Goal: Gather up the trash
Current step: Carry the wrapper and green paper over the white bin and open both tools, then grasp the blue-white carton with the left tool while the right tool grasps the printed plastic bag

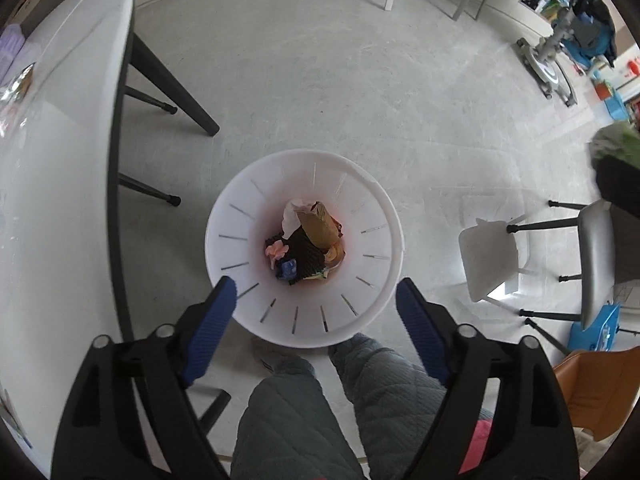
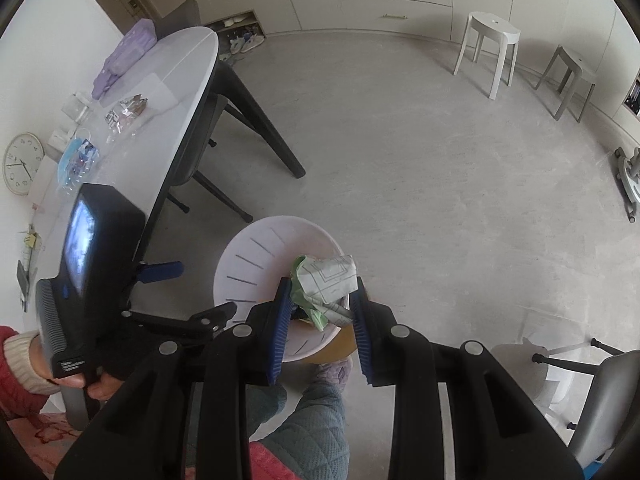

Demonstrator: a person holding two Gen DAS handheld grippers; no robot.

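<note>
1. Above the white slotted waste bin (image 1: 304, 248), in the left wrist view, the left gripper (image 1: 316, 296) pointed straight down with its jaws spread wide and nothing between them. Crumpled trash (image 1: 308, 244) already lay at the bottom of the bin: brown paper, white tissue, pink and blue scraps. I judge little risk on this side, except that the low fingers could knock the rim and shift or tip the light bin.

2. Beside the bin's far rim, in the right wrist view, the right gripper (image 2: 320, 300) was clamped on a crumpled wad of green and white printed paper (image 2: 326, 286), held over the bin (image 2: 256, 264) close to its edge. Released there, the wad could strike the rim and fall on the floor; the loose folds might also cling to the ribbed pads (image 2: 282, 320). The left gripper's body crowded the same space, so the two could collide.

3. Around them lay a pale grey floor (image 2: 420, 160); a white table (image 2: 188, 64) on dark legs held wrappers (image 2: 126, 110) not yet collected, with stools (image 2: 490, 46) and cabinets beyond.
</note>
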